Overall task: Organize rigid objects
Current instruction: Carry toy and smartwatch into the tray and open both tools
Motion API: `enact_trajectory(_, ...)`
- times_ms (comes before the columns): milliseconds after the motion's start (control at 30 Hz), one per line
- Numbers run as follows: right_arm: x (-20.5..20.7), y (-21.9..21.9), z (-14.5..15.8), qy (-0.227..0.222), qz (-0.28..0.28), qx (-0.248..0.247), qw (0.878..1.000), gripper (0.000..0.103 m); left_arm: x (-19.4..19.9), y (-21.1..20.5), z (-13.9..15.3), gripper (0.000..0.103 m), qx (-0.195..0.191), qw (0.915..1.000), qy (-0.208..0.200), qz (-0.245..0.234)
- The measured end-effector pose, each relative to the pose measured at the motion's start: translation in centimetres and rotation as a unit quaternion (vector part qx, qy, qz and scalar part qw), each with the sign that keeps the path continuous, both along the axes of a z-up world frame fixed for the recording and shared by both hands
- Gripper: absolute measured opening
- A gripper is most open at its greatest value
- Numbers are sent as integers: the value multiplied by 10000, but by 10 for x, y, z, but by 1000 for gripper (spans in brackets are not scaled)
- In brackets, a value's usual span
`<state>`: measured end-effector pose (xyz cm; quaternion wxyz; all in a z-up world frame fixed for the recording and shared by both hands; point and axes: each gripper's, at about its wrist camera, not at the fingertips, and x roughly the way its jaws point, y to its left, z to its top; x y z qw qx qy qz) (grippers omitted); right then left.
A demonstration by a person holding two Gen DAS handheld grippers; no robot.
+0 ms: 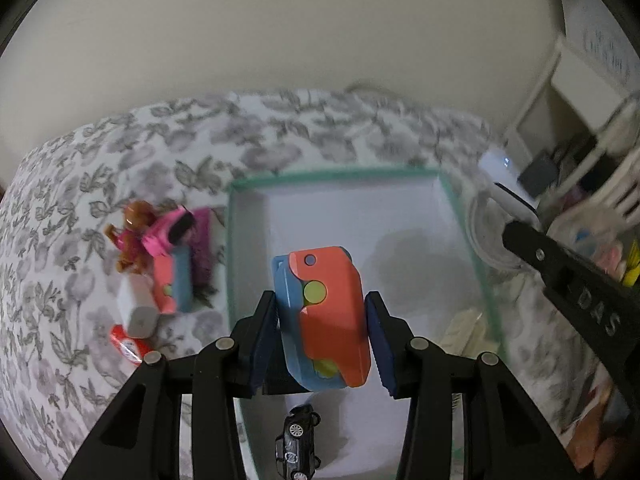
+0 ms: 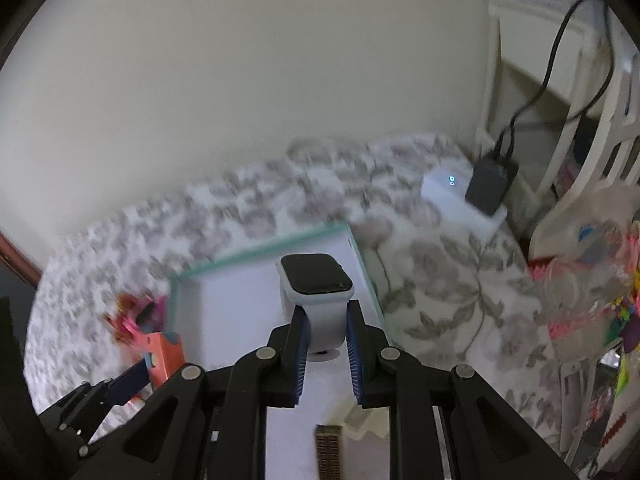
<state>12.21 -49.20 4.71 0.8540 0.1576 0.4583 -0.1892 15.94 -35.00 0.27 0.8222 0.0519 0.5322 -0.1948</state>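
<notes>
Lying on the floral bedspread (image 1: 80, 184), a cluster of small toys (image 1: 160, 256) is seen left of the green-rimmed box (image 1: 336, 176). An orange-and-blue toy (image 1: 324, 320) is gripped between the pads of the left tool (image 1: 320, 344), held above the box interior; a black toy car (image 1: 298, 444) is noted below it. A smartwatch (image 2: 316, 296) is clamped by the right tool (image 2: 326, 352), also over the box.
</notes>
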Motion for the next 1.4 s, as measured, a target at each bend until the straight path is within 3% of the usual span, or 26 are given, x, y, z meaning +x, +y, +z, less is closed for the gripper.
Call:
enact_trajectory(100,2,-2,-19,226,2,44,9997,20,-2,-6,-17,46,92,9998,163,-95)
enact_trajectory(367,4,-2,-45,649,30,52,9979,20,-13,-23,-27,46,351,9986,41,-388)
enact_trajectory(600,5,-3,-54,856,19,131,9962,20,-15,-30,-35,46,510,9975,108,-483)
enact_trajectory(1167,8,2,-62,1234,18,31,9923,24,-9,-27,-35,47,460,9979,260,-362)
enact_trajectory(1200,9,1,-62,1238,20,18,9923,25,-9,-26,-34,47,444,9980,273,-345)
enact_trajectory(1267,9,1,-61,1264,-8,-30,9920,40,-8,-25,-31,53,418,9981,297,-328)
enact_trajectory(1333,8,2,-58,1237,-26,-89,9923,48,-7,-23,-27,56,364,9984,292,-309)
enact_trajectory(1400,8,2,-53,1186,-27,-119,9929,48,-6,-21,-21,56,336,9987,256,-292)
